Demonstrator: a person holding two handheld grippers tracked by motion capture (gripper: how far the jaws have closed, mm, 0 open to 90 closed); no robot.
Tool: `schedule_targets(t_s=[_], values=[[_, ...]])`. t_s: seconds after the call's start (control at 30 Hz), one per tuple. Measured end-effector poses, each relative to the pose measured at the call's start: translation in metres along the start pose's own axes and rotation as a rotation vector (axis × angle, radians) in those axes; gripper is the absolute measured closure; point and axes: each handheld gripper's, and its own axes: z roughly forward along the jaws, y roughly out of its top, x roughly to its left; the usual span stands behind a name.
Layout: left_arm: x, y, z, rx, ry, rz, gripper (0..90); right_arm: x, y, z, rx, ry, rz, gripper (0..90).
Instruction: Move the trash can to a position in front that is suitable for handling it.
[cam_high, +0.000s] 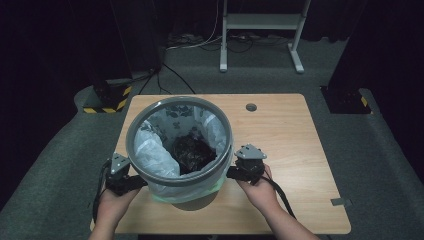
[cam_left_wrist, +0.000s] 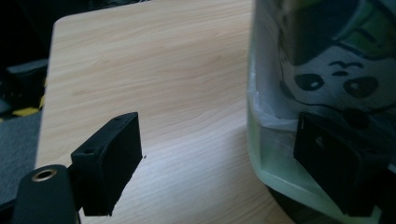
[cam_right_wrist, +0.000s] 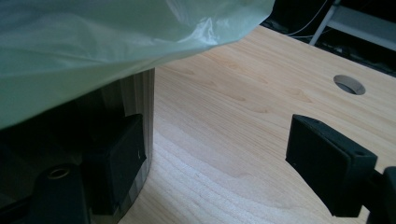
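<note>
Tongs number two: left tongs (cam_high: 131, 176) and right tongs (cam_high: 235, 170) gape open, flanking one grey bin (cam_high: 150, 172) with one pale-green liner (cam_high: 165, 192) on one counter (cam_high: 295, 150).

We see our two grippers as black blocks: the left gripper (cam_high: 134, 181) and the right gripper (cam_high: 231, 172) each carry a grey three-cornered plate dotted with screws, and a black cable trails from each. Close up, the jaws are matt black slabs with small holes, beside a brass-ringed socket
</note>
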Motion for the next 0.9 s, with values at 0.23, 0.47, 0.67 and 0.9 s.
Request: schedule_targets(t_s=[0.23,0.47,0.67,0.9], values=[[-0.008,0.001,0.003,-0.010,0.002,0.003,24.4,-0.002,0.000,-0.003,-0.012,-0.015,-0.013,19.5],[-0.027,0.006,0.016,0.001,-0.007,-0.015,25.5,-0.018,-0.003,-0.006,-0.001,-0.049,0.007,19.6],[-0.066,0.012,0.045,0.038,-0.003,0.030,25.5,-0.049,-0.013,-0.017,0.013,-0.092,0.052,20.9],[-0.111,0.017,0.083,0.073,-0.026,0.074,25.9,-0.095,-0.030,-0.029,0.006,-0.159,0.147,22.4]])
